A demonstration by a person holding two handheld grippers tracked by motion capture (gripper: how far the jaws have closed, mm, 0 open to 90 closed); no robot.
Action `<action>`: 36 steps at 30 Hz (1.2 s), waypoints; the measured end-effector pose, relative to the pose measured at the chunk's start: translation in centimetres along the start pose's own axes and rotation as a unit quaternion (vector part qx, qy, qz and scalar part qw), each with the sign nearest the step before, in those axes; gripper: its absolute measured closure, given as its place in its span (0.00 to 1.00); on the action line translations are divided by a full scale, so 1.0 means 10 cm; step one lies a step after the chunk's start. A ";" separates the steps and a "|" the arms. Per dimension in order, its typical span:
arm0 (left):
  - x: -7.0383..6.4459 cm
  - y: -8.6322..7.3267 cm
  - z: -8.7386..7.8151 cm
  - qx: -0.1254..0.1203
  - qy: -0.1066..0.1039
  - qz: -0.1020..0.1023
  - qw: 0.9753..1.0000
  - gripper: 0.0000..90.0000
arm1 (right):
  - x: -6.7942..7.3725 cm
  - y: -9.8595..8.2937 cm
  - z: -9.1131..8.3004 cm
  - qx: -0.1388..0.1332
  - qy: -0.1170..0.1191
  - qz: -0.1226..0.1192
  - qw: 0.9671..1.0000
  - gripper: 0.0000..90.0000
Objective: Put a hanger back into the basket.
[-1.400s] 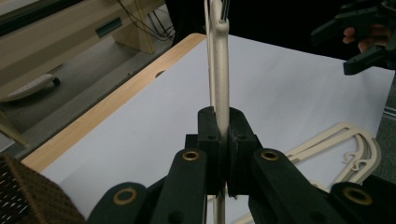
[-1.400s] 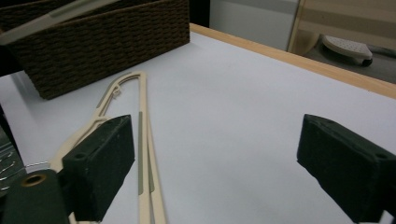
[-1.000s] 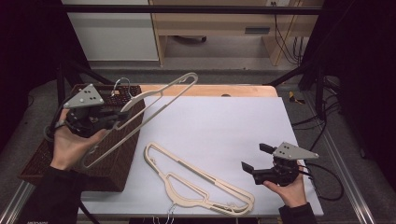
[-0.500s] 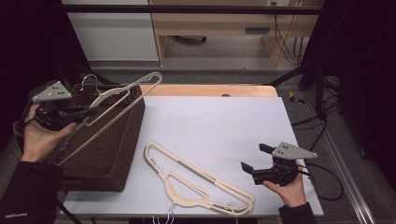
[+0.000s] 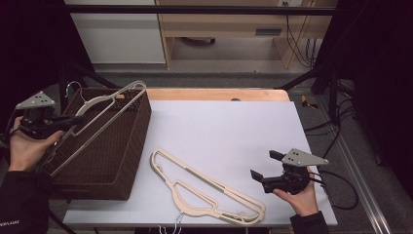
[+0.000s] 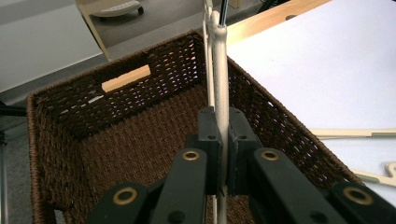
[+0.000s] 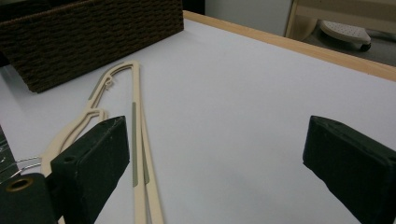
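Carried leftward since the earlier frames, the held hanger (image 5: 104,105) is now clamped in the left gripper (image 5: 58,122) above the wicker basket (image 5: 124,161), its long axis slanting from the near-left corner toward the far-right rim, hook end farthest away. Lowering along that diagonal is judged to be what fits it inside. Two more hangers (image 5: 209,187) are left on the table (image 5: 234,126), just left of the wide-open right gripper (image 5: 265,168), the nearer one.
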State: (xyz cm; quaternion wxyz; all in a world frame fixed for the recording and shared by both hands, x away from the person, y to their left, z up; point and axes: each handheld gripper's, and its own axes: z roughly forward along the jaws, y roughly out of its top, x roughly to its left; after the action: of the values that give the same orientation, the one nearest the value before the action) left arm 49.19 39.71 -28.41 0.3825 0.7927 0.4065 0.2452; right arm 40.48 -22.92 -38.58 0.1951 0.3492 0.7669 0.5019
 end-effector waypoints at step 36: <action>0.40 -0.78 0.48 0.117 0.061 -0.117 0.984 0.80 | 0.01 -0.03 0.08 0.019 0.007 -0.004 1.000 0.08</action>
State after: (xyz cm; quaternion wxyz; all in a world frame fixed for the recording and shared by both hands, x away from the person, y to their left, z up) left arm 51.14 44.02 -37.17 0.2872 0.7622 0.5454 0.1974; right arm 40.82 -22.38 -39.19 0.1852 0.3462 0.7793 0.4885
